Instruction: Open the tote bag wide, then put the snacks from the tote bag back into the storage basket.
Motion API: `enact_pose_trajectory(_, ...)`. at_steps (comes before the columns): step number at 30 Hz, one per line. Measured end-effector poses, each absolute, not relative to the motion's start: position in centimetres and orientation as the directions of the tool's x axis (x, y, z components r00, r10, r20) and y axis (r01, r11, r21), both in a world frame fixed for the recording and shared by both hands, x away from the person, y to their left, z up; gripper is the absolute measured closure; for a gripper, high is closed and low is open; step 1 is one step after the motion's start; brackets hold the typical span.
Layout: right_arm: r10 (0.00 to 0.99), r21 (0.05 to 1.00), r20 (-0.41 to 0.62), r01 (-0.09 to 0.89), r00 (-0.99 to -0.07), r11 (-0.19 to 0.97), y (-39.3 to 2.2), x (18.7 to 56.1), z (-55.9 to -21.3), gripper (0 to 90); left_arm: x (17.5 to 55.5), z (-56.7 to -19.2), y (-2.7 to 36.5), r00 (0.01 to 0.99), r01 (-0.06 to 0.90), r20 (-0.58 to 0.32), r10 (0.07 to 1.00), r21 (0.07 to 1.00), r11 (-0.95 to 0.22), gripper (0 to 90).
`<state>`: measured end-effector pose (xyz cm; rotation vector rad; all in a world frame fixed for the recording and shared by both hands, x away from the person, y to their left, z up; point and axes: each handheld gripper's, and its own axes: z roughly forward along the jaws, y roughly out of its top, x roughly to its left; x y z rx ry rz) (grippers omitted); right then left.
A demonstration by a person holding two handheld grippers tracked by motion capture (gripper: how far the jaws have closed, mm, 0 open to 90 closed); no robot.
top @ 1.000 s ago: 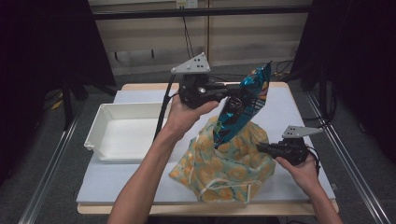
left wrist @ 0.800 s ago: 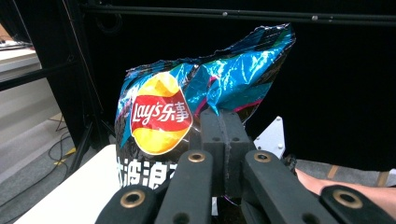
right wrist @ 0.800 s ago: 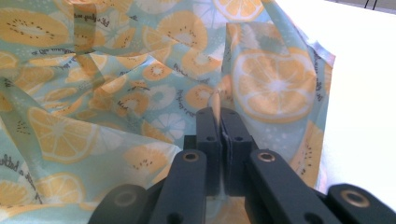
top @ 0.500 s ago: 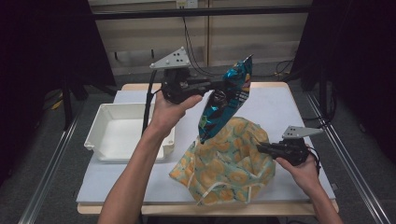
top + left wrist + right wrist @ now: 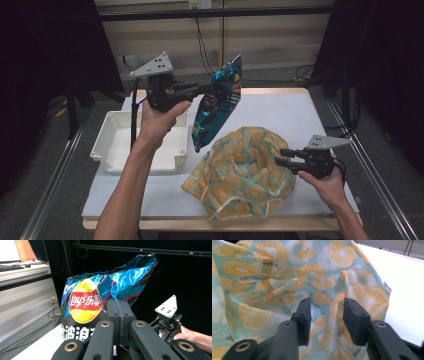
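A blue Lay's chips bag [image 5: 216, 107] [image 5: 85, 305] hangs in the air above the table, between the white tray and the fruit-print cloth bag [image 5: 240, 172] [image 5: 274, 277]. My left gripper [image 5: 212, 90] [image 5: 120, 310] is shut on the chips bag's upper edge. At the cloth bag's right edge, my right gripper [image 5: 281, 156] [image 5: 325, 312] has just been opening. A fold of the cloth stands between its jaws, and the pads are apart from it. The cloth bag lies slumped on the table.
A white tray [image 5: 125, 145] sits on the white table [image 5: 285, 112] at the left, below and left of the hanging chips bag. A cable trails from the left gripper. Metal rails run along both table sides.
My left gripper has carried the chips bag leftward, away from the cloth bag and toward the tray. The cloth bag has sagged flatter. The right hand has stayed in place.
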<state>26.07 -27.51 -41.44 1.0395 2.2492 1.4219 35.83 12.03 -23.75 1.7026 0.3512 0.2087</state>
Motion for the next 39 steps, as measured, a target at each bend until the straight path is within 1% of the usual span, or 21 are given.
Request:
enact_pose_trajectory(2, 0.707, 0.873, 0.127, 0.417, -0.696, 0.254, -27.5, 26.0, -41.4, 55.0, 36.0, -23.8, 12.5, 0.932, 0.122, -0.069, 0.355, 0.984, -0.129, 90.0)
enact_pose_trajectory(4, 0.702, 0.875, 0.137, 0.418, -0.699, 0.244, -27.4, 26.0, -41.4, 52.0, 36.1, -23.8, 13.0, 0.928, 0.127, -0.072, 0.365, 0.984, -0.129, 90.0)
enact_pose_trajectory(6, 0.704, 0.878, 0.138, 0.415, -0.697, 0.239, -27.4, 26.0, -41.3, 50.9, 36.3, -23.8, 13.5, 0.925, 0.126, -0.070, 0.374, 0.984, -0.128, 90.0)
enact_pose_trajectory(13, 0.706, 0.882, 0.142, 0.412, -0.694, 0.227, -27.4, 26.0, -41.0, 41.9, 36.9, -23.6, 15.2, 0.908, 0.144, -0.085, 0.411, 0.983, -0.116, 90.0)
enact_pose_trajectory(15, 0.711, 0.883, 0.144, 0.414, -0.689, 0.222, -27.5, 25.9, -41.0, 38.0, 37.0, -23.5, 15.6, 0.902, 0.140, -0.082, 0.424, 0.984, -0.108, 90.0)
enact_pose_trajectory(18, 0.717, 0.883, 0.141, 0.414, -0.683, 0.222, -27.6, 25.7, -41.0, 35.0, 37.1, -23.4, 16.4, 0.892, 0.141, -0.083, 0.444, 0.985, -0.098, 90.0)
enact_pose_trajectory(39, 0.733, 0.889, 0.133, 0.407, -0.667, 0.209, -28.2, 25.1, -40.9, 32.7, 37.6, -23.6, 22.3, 0.820, 0.181, -0.097, 0.564, 0.979, -0.096, 90.0)
